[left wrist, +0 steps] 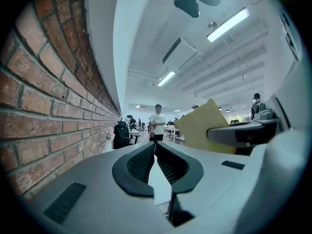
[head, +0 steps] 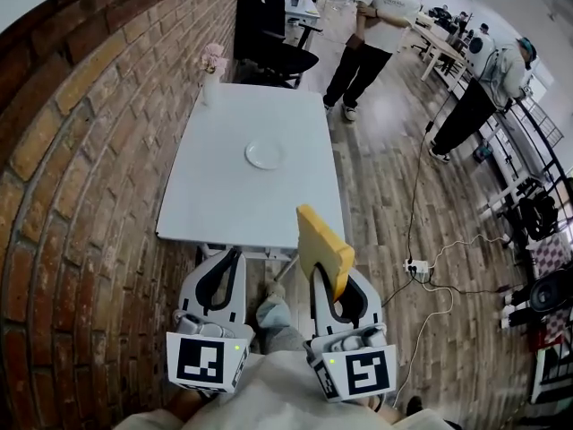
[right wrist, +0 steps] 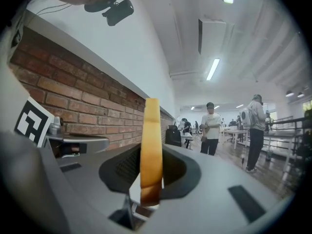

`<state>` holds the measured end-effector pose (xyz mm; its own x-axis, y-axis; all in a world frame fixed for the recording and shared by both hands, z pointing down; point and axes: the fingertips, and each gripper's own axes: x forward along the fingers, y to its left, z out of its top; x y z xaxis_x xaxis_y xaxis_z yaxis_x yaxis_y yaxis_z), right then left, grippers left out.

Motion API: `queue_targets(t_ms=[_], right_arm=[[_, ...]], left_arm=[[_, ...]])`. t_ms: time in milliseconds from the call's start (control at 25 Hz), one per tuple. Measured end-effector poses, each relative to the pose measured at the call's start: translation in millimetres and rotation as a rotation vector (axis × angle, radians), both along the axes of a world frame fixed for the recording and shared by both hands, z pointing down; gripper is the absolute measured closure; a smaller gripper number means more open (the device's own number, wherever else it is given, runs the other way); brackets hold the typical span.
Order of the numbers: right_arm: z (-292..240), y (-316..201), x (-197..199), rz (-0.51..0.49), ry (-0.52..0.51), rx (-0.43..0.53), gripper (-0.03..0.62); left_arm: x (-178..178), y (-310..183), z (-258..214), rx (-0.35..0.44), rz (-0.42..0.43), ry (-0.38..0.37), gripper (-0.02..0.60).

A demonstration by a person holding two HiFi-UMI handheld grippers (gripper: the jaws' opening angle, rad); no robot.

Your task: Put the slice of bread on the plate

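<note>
A yellow-crusted slice of bread (head: 324,247) stands upright on its edge in my right gripper (head: 328,276), whose jaws are shut on its lower part. In the right gripper view the bread (right wrist: 151,145) shows edge-on between the black pads. The small white plate (head: 265,154) lies near the middle of the white table (head: 206,195), well ahead of both grippers. My left gripper (head: 235,256) hangs beside the right one, before the table's near edge. Its jaws are shut and hold nothing (left wrist: 155,143). The left gripper view shows the bread (left wrist: 202,126) to its right.
A brick wall (head: 81,177) runs along the table's left side. A vase of pink flowers (head: 212,68) stands at the far left corner, with black office chairs (head: 269,34) behind. People (head: 376,25) stand on the wooden floor to the right. A cable and power strip (head: 416,267) lie there.
</note>
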<state>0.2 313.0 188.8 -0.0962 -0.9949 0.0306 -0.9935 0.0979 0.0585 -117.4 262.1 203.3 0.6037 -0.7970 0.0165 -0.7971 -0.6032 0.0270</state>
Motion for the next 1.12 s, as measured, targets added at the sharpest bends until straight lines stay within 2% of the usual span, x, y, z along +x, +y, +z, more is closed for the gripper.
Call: queue_targets(t_ms=[360,800,1120], right_arm=[[10,-92,32,-0.021,-0.014,-0.043,0.503],[24,-219,72,-0.112,-0.006,-0.109,0.503],[39,-281,95,-0.148,-0.017,-0.126,0.503]], left_arm=[[38,-85,6,-0.038,0.007,-0.03,0.557],[89,-207,14,-0.092,-0.043,-0.039,0.557],[108,-256,23,-0.105,-0.079,-0.065,0.557]])
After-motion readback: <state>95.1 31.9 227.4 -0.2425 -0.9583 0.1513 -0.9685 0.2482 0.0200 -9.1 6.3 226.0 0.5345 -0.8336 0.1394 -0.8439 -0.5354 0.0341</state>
